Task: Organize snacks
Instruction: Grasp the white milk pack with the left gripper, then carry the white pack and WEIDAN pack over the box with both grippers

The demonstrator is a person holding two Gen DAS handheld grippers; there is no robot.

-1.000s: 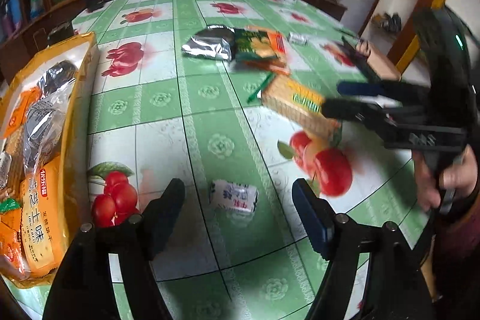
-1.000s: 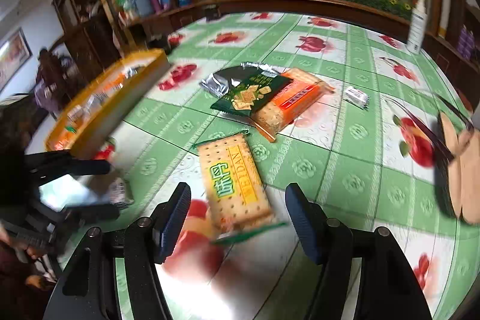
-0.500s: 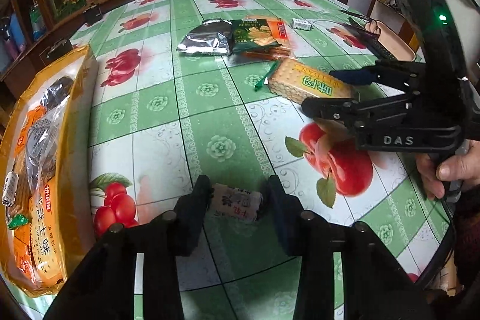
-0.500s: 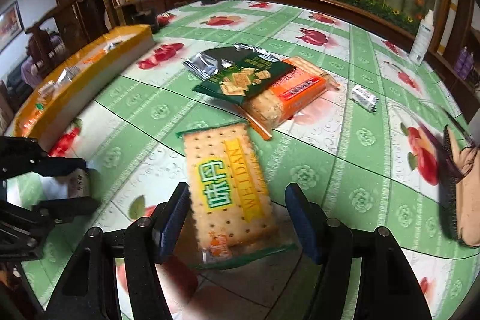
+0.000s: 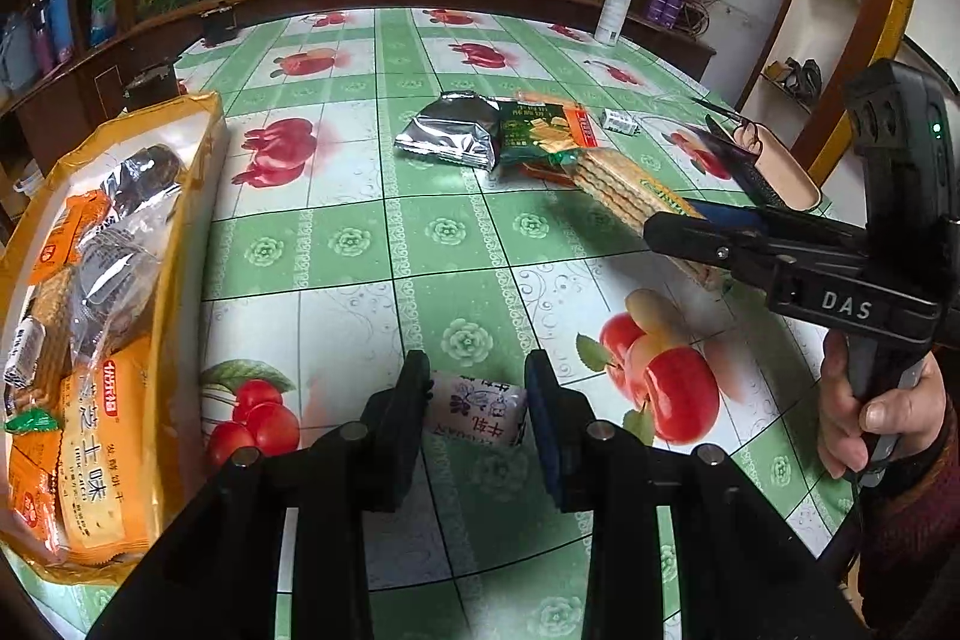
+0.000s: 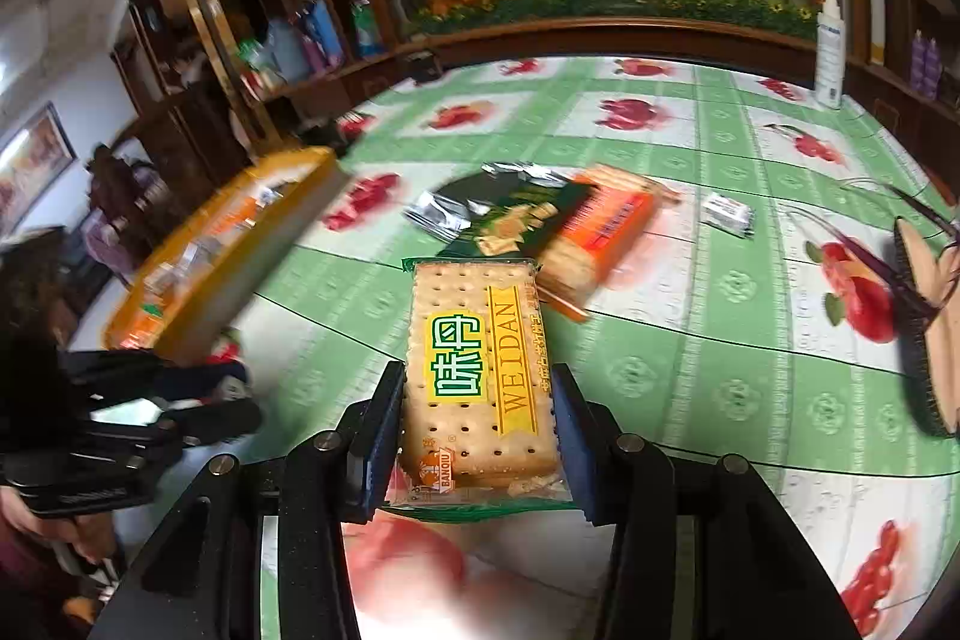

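Now left gripper [image 5: 477, 394] jaws pinch small candy packet [image 5: 477, 407]; right gripper [image 6: 477, 421] jaws closing onto cracker pack [image 6: 477, 370] edges.

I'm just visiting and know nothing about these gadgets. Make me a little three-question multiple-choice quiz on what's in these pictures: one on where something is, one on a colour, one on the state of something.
1. Where is the yellow snack box?
A. at the table's left edge
B. on the floor
C. on a shelf

2. What colour are the tablecloth's checks?
A. blue and grey
B. green and white
C. black and yellow

3. What is the right gripper doing?
A. hanging open over bare cloth
B. clamping a spray bottle
C. closed on the cracker pack

Answers:
1. A, the left wrist view shows it along the table's left side, filled with packets.
2. B, green squares alternate with white fruit-printed ones.
3. C, its jaws have just been closing, and both pads press the pack's sides.
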